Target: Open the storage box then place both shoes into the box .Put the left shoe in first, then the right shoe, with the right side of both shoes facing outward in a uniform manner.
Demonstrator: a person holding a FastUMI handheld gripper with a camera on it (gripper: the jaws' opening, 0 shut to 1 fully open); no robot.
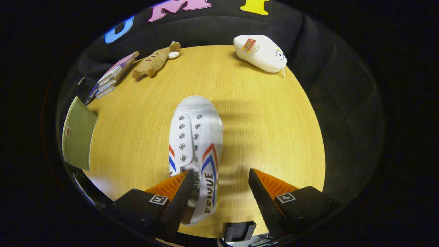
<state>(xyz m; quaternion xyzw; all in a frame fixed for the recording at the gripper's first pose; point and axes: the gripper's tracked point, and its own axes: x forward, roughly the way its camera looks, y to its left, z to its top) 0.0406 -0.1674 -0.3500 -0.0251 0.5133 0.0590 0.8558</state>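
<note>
A white canvas shoe [195, 144] with red and blue side stripes and metal eyelets lies on the wooden table [260, 130], toe pointing away from me. My gripper [221, 180] hangs over its heel end with the fingers wide apart. The left finger [175, 187] sits over the shoe's opening, covering part of the heel. The right finger [271, 187] is off to the shoe's right, with bare table between it and the shoe. Nothing is pressed between the fingers. At the table's left edge stands a green flat panel [78, 137]; I cannot tell if it belongs to the storage box.
A brown plush animal [154, 61] lies at the far left of the table, next to a stack of books [111, 77]. A white plush toy [260, 53] rests at the far right edge. Black cloth surrounds the round tabletop.
</note>
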